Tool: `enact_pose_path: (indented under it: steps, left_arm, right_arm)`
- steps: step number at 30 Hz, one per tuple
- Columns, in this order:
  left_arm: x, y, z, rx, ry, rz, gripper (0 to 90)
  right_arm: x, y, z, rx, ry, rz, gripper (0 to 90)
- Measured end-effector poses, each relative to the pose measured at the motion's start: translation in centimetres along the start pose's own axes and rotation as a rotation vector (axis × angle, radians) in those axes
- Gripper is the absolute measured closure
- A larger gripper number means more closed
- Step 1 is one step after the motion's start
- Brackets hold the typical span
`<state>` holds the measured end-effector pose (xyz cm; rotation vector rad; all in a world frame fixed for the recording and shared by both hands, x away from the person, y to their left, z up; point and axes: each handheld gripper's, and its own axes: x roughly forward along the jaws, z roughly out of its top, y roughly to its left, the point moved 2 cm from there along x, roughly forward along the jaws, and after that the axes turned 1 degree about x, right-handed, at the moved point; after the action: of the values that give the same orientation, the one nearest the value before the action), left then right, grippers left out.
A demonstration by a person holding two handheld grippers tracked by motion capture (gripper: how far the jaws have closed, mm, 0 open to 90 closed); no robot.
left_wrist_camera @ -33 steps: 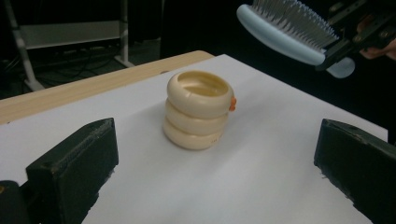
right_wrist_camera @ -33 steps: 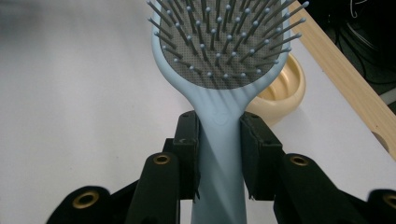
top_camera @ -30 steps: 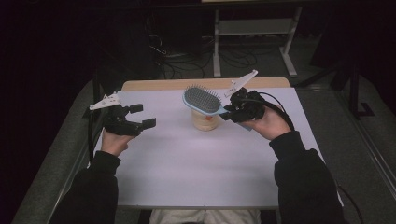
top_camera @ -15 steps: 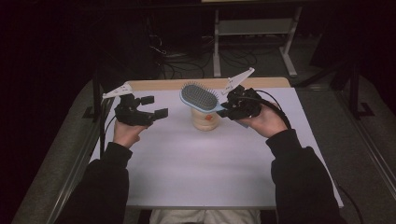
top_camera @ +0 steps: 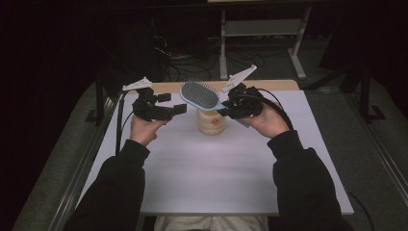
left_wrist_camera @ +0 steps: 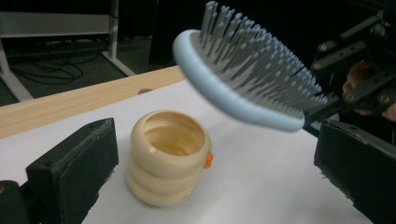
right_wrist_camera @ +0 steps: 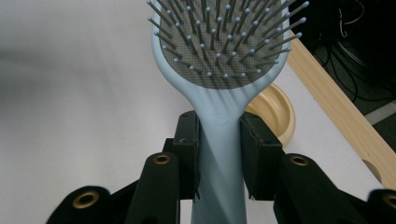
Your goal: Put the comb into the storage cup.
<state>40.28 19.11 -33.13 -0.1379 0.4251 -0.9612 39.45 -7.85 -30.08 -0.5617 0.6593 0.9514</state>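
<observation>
Since the earlier frames the left claw [top_camera: 179, 109] has travelled up and toward 3 o'clock, from the left part of the white-covered tabletop [top_camera: 216, 178] to a position near the cream ribbed plastic cup [top_camera: 211, 121]; the right claw [top_camera: 224, 109] has shifted slightly toward 9 o'clock with its load.

Right claw: jaws clamped on the handle of the pale blue plastic paddle hairbrush with grey bristles [top_camera: 199, 95], one pad on each side of the handle in the right gripper view [right_wrist_camera: 218, 140]. The brush head is raised in the air, bristles up, directly above the cup and not touching it [left_wrist_camera: 243, 79].

Left claw: jaws apart, holding nothing [left_wrist_camera: 205, 163]. In the left gripper view the cup [left_wrist_camera: 167, 156] stands upright between the two pads, nearer the left pad, its mouth open and a small orange tab on its side.

The cup stands at the 12 o'clock part of the tabletop, near the bare wooden far edge [top_camera: 269, 85]. The whole 6 o'clock half of the tabletop is open surface. The 9 o'clock edge runs along a dark rail [top_camera: 98, 144]; the left claw is held just inside it.
</observation>
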Motion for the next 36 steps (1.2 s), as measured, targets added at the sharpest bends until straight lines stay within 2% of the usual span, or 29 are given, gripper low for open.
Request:
enact_pose_path:
  steps: [3, 8, 15, 17, 20, 26, 30, 33, 36]
  left_arm:
    - [0.6, -0.4, 0.5, -0.016, -0.013, -0.019, 0.0]
    - [1.6, -1.0, 0.9, 0.001, -0.012, -0.007, 0.0]
    - [2.8, -1.2, 1.3, -0.028, -0.020, -0.005, 0.0]
    - [3.0, -1.1, 1.4, -0.055, -0.033, -0.012, 0.0]
    - [3.4, -0.9, 1.5, -0.117, -0.061, -0.040, 0.0]
    - [4.0, -0.6, 1.7, -0.175, -0.096, -0.032, 0.1]
    - [4.1, -0.7, 1.7, -0.186, -0.111, -0.014, 1.9]
    - [4.0, -0.5, 1.7, -0.223, -0.142, -0.018, 6.5]
    - [3.8, -0.4, 1.7, -0.229, -0.140, 0.031, 19.6]
  right_arm:
    - [0.2, -0.1, 0.1, 0.003, 0.001, -0.002, 68.2]
    - [0.4, -0.3, 0.2, 0.014, -0.007, 0.001, 68.2]
    - [0.4, -0.4, 0.2, 0.019, -0.012, -0.005, 68.2]
    - [0.5, -0.5, 0.2, 0.020, -0.014, -0.008, 68.2]
    - [0.7, -0.6, 0.2, 0.019, -0.013, -0.009, 68.2]
    - [1.4, -0.3, 0.5, 0.011, -0.017, -0.008, 68.2]
    - [1.7, -0.2, 0.6, 0.014, -0.024, -0.018, 68.2]
    - [1.7, -0.2, 0.6, 0.013, -0.033, -0.022, 68.2]
    - [1.6, -0.3, 0.7, 0.013, -0.038, -0.027, 68.2]
